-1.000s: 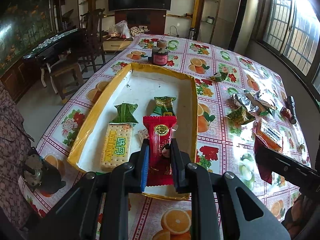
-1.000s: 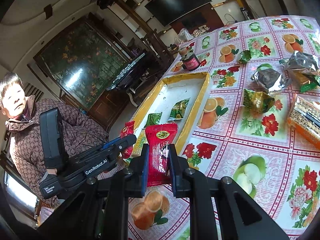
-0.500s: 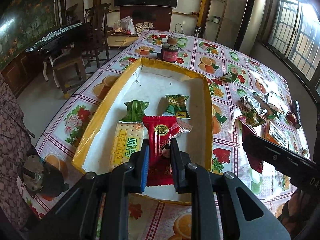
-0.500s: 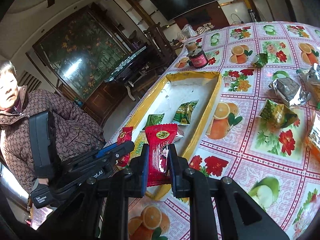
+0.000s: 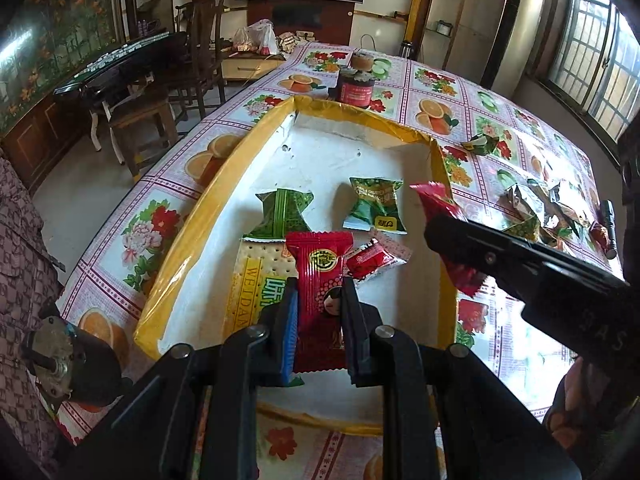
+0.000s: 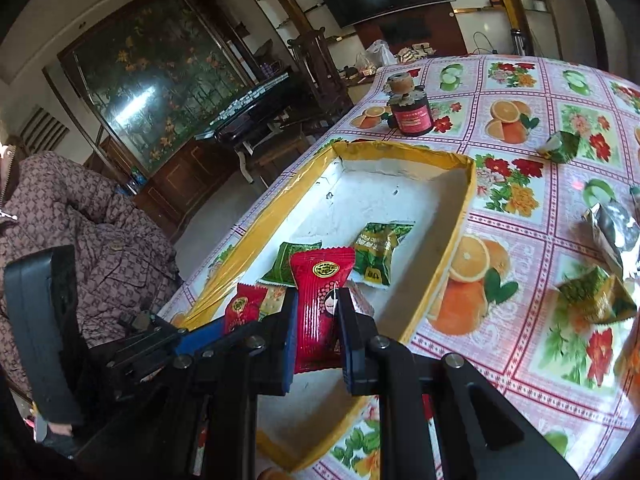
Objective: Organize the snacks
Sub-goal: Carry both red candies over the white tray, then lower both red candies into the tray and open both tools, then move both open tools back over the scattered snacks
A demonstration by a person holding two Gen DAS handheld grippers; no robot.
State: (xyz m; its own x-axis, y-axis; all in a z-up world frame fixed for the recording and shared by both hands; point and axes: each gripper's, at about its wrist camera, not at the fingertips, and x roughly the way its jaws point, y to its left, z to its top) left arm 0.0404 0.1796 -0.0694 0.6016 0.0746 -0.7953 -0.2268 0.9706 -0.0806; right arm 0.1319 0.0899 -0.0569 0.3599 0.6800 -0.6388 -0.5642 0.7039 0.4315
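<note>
A yellow-rimmed white tray (image 5: 216,200) (image 6: 468,184) lies on the fruit-print tablecloth. My left gripper (image 5: 318,304) is shut on a red snack packet (image 5: 320,268) and holds it over the tray's near end. My right gripper (image 6: 316,312) is shut on a matching red snack packet (image 6: 320,284), also over the tray's near end; it shows in the left wrist view (image 5: 444,224) at the tray's right rim. In the tray lie two green packets (image 5: 284,212) (image 5: 374,208), a yellow cracker pack (image 5: 256,280) and a small red candy (image 5: 372,258).
Loose silver and green snack packets (image 5: 532,204) (image 6: 596,292) lie on the table right of the tray. A small green packet (image 6: 560,146) lies further back. A dark jar (image 5: 354,86) stands behind the tray. A seated person (image 6: 80,232) is at the left.
Both grippers have moved forward over the tray's near end, each still holding its red packet. The right gripper has come in over the tray's right rim.
</note>
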